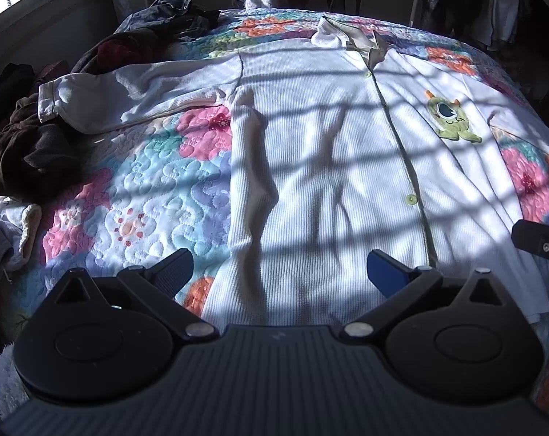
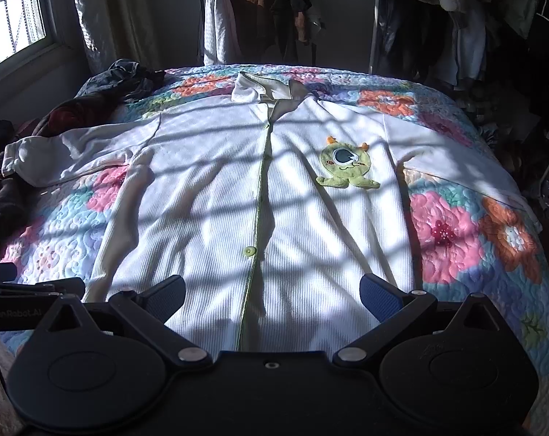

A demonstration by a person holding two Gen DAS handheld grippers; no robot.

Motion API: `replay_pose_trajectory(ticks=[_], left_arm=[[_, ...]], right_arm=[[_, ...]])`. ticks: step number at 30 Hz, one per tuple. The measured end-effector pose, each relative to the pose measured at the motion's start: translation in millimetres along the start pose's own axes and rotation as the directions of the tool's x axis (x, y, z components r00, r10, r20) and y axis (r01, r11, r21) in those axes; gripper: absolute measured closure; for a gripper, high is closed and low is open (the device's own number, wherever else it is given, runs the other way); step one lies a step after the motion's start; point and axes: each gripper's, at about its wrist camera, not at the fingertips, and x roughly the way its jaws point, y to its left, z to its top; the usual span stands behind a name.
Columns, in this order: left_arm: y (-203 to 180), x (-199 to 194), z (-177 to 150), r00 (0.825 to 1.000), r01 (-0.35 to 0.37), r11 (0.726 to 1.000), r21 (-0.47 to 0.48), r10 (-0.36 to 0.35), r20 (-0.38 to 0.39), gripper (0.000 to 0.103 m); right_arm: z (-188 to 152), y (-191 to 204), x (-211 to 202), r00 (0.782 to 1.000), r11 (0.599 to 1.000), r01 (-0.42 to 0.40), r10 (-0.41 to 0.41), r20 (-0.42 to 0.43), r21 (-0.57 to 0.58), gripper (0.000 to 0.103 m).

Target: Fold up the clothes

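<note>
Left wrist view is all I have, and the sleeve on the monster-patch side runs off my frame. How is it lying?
Observer: That sleeve lies spread out flat on the quilt. It reaches toward the bed's side edge and is not folded in.
Operator: And the right gripper? I only see a sliver of it.
Observer: The right gripper is open and holds nothing. It sits over the hem end of the shirt, with one finger on each side of the green-edged placket.
</note>
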Motion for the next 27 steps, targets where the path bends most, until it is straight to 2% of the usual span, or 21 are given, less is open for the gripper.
replay_pose_trajectory(ticks=[9,16,27], left_arm=[[-2,-4,1,0.999,0.037,0.999,0.005,-0.037,0.019,0.0],[6,-4,1,0.995,0.1,0.994,-0.044,-0.099,0.019,0.0],[8,-2,1,0.997,0.079,0.995,-0.061,-0.08,-0.001,0.0]], right_arm=[[-1,1,0,1.0,1.0,0.002,-0.002,-0.002,0.0,0.0],[-1,-2,1,1.0,1.0,-0.002,0.002,-0.003,0.001,0.0],[-2,0,-1,1.0,1.0,-0.016,0.016,0.005,0.002,0.0]])
